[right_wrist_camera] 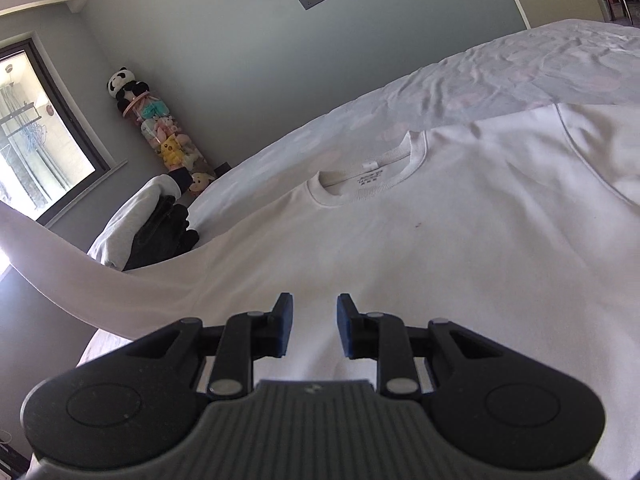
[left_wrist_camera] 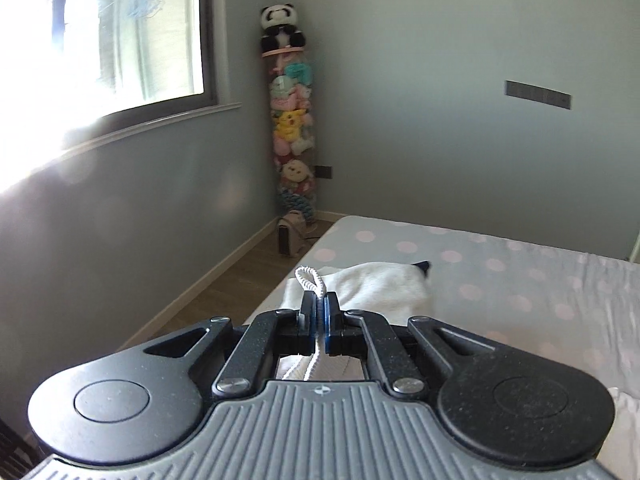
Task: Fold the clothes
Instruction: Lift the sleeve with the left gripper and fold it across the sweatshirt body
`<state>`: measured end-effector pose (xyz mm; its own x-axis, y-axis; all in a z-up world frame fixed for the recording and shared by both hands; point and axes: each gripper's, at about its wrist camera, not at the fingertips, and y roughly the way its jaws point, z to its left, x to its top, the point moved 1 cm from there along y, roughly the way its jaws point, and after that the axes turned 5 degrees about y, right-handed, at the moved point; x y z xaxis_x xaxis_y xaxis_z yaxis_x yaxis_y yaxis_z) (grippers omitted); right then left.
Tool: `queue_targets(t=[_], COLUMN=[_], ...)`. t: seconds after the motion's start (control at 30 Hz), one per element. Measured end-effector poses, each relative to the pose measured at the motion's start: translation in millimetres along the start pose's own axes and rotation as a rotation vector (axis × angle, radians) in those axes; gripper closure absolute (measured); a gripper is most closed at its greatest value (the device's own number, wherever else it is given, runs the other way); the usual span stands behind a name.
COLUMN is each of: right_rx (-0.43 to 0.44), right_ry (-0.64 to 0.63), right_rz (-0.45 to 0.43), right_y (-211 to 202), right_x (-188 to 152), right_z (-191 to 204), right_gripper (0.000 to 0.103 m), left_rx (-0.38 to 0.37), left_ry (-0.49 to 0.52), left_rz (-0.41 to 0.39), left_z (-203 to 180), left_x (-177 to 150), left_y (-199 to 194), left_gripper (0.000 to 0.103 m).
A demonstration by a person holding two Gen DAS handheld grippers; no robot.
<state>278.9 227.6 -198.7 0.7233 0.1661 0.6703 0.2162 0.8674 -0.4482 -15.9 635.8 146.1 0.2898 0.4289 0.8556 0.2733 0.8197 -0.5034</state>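
Note:
A white sweatshirt (right_wrist_camera: 420, 248) lies spread on the bed, collar (right_wrist_camera: 364, 178) away from me. My right gripper (right_wrist_camera: 314, 330) is open and empty, just above the lower front of the sweatshirt. My left gripper (left_wrist_camera: 319, 312) is shut on a ribbed white edge of the sweatshirt (left_wrist_camera: 310, 280), which loops out above the fingertips. The left sleeve (right_wrist_camera: 80, 280) is lifted off the bed and stretches toward the left in the right wrist view. What the left gripper holds below its fingers is hidden.
The bed (left_wrist_camera: 520, 280) has a grey sheet with pink dots. A folded white garment (left_wrist_camera: 380, 284) and a dark item (right_wrist_camera: 160, 236) lie near the bed's left edge. A tall tube of plush toys (left_wrist_camera: 290, 120) stands in the corner. The window (left_wrist_camera: 100, 32) is left.

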Motion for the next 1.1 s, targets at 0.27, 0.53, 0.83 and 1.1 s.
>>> queue_targets(t=[0.27, 0.53, 0.83, 1.1], right_rx=[-0.095, -0.121, -0.216, -0.318], right_ry=[0.039, 0.048, -0.044, -0.158], right_rz=[0.088, 0.031, 0.034, 0.058], right_y=[-8.1, -16.6, -13.4, 1.9], right_x=[14.5, 31.6, 42.2, 37.9], right_z=[-20.7, -36.6, -47.3, -48.9], right_gripper=[0.075, 0.074, 0.074, 0.068], left_rx=[-0.219, -0.429, -0.587, -0.667], left_ry=[0.098, 0.188, 0.26, 0.302], left_rz=[0.013, 0.078, 0.24, 0.388], left_z=[-140.0, -276.0, -390.6, -467.6], left_x=[29.8, 23.6, -44.9, -116.0], left_y=[-42.4, -56.4, -16.8, 25.7], left_gripper=[0.099, 0.099, 0.099, 0.099])
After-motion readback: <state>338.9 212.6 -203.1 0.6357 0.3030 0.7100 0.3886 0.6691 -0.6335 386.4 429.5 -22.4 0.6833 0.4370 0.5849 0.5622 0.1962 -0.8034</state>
